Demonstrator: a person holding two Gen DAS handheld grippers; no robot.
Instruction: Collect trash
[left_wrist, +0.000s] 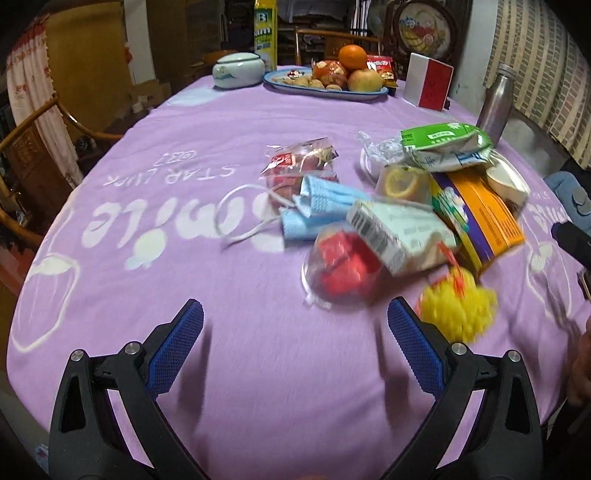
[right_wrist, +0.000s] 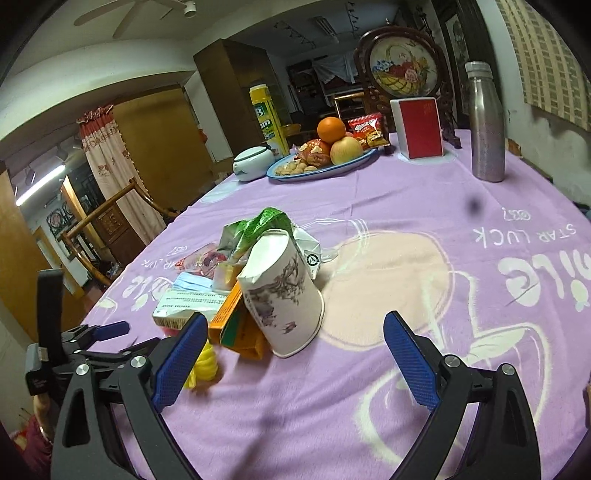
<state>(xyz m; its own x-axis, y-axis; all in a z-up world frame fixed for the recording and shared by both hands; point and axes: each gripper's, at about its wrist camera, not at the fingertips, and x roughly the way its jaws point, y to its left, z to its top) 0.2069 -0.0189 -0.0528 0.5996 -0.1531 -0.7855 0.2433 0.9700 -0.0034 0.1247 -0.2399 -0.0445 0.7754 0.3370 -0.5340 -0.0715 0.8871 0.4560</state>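
Trash pile (left_wrist: 406, 206) lies just beyond the released, empty left claw (left_wrist: 295, 332) and right claw (right_wrist: 295, 354).

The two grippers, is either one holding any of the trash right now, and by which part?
Nothing is held. The left gripper and right gripper both stand open over the purple tablecloth, short of the trash pile.

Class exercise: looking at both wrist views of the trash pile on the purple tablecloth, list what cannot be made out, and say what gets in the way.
- Yellow mesh ball: smeared by motion blur in the left view; mostly hidden behind a gripper finger in the right.
- Clear cup with red contents: blurred; contents unidentifiable.
- Orange box: covered by the paper cup in the right view.
- Print on the white carton: too blurred to read.
- Any trash bin: outside both views.
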